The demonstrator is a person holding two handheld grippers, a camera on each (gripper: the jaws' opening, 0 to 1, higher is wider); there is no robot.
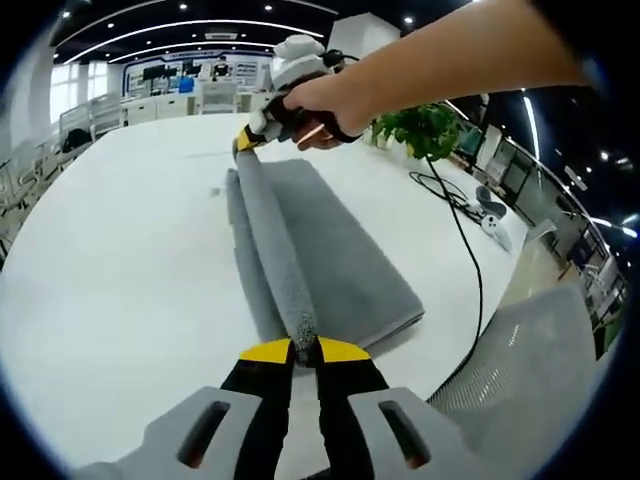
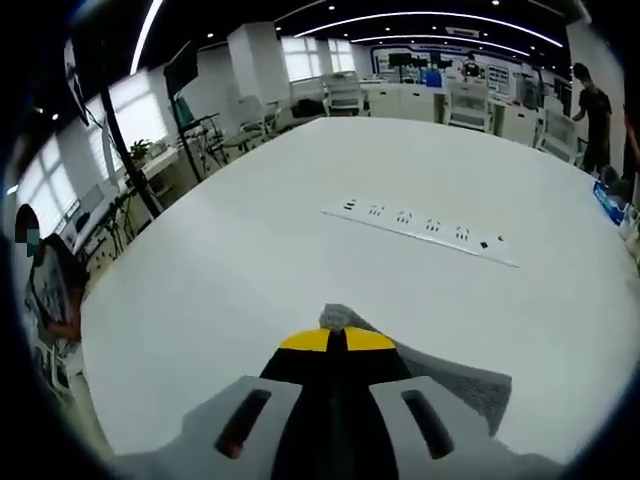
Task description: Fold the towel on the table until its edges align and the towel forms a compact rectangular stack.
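Note:
A grey towel (image 1: 340, 250) lies on the white table (image 1: 120, 270), with one long edge lifted into a raised fold that runs between the two grippers. My left gripper (image 1: 305, 348) is shut on the near end of that fold. At the far end, held in a person's hand, the right gripper (image 1: 248, 140) pinches the other corner. In the right gripper view my right gripper (image 2: 335, 335) is shut on a small bunch of the towel (image 2: 336, 318); more grey cloth (image 2: 470, 385) shows to the right under its jaws.
A white power strip (image 2: 420, 228) is set into the table beyond the right gripper. A black cable (image 1: 470, 250) runs off the table's right side past a potted plant (image 1: 425, 125). A grey chair back (image 1: 530, 370) stands at the table's near right edge.

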